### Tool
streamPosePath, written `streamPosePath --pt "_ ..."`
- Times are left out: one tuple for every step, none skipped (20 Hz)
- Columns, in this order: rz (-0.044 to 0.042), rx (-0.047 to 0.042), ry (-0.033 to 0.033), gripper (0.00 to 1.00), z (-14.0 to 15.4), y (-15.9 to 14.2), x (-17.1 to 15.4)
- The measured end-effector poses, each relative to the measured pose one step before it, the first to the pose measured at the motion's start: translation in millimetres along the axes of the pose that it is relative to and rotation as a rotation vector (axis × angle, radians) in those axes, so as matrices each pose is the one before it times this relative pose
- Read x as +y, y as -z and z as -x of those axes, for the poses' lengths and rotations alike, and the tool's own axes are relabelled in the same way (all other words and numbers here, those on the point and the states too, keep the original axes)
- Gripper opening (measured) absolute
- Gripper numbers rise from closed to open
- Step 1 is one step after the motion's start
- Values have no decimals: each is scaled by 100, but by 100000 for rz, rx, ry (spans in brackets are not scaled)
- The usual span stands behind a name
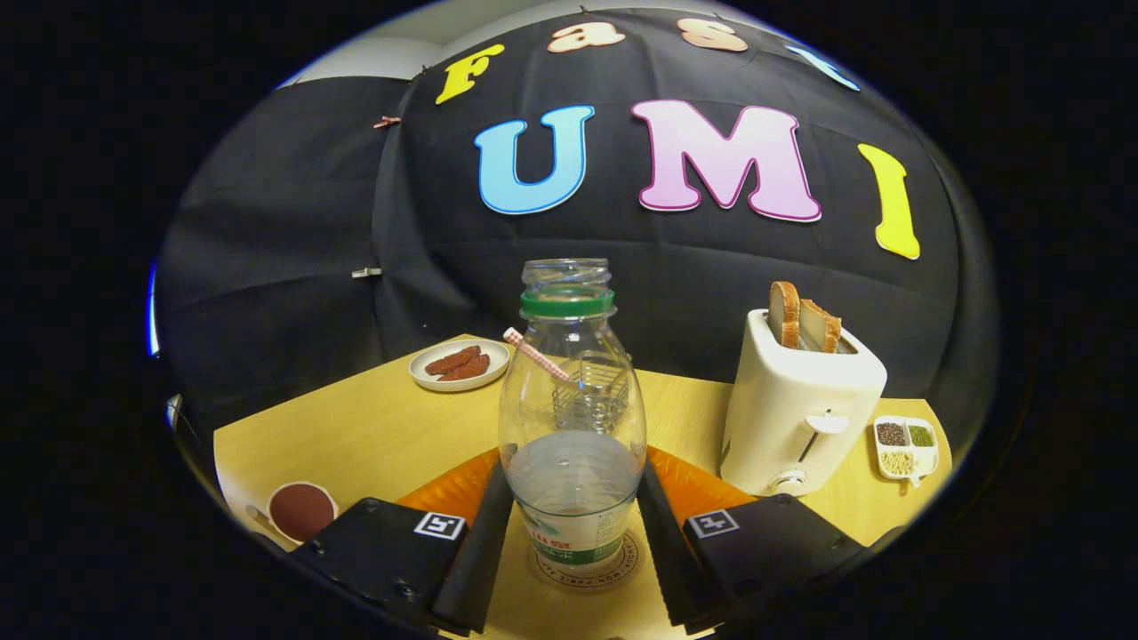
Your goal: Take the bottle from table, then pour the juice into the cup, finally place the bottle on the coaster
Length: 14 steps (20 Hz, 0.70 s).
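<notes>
A clear plastic bottle (573,400) with a green neck ring and no cap stands upright between my fingers, its base on a round coaster (633,564). Liquid fills roughly its lower third. My gripper (576,467) is shut on the bottle, one finger pressing each side of its lower body. Just behind the bottle, and seen mostly through it, is a ribbed glass cup (594,397) with a checked straw (534,352) leaning out to the left.
An orange mat (453,489) lies under the coaster on the wooden table (373,427). A white toaster (800,418) with bread stands to the right, with a small divided dish (905,446) beyond it. Far left is a plate of sausages (460,364); near left, a bowl (302,511).
</notes>
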<state>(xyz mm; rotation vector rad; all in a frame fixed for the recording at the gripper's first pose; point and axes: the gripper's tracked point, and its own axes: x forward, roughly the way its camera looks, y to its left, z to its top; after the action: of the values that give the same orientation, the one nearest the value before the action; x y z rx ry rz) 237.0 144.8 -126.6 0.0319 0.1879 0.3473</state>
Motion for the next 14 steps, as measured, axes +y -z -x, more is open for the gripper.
streamPosePath --pt "-522 748 757 75 -173 349 -226" --pt "-409 643 810 75 -97 304 -183" --pt "-286 133 383 76 -12 65 -134" --pt "106 -27 441 76 -66 44 -183" --pt "280 457 67 76 23 344 -89" --pt "354 -667 -619 76 144 -47 116" --pt "1311 -492 -218 78 -38 -72 83" --pt "1047 40 -432 77 105 114 154" --pt "927 143 31 78 9 30 16" --pt "124 1075 -228 78 45 258 -6" --pt "-590 506 -389 78 43 188 166" --pt "-364 268 131 79 148 -110 6" --pt "562 -682 94 81 185 -325 -25" --pt "1227 -958 164 91 -222 -168 -8"
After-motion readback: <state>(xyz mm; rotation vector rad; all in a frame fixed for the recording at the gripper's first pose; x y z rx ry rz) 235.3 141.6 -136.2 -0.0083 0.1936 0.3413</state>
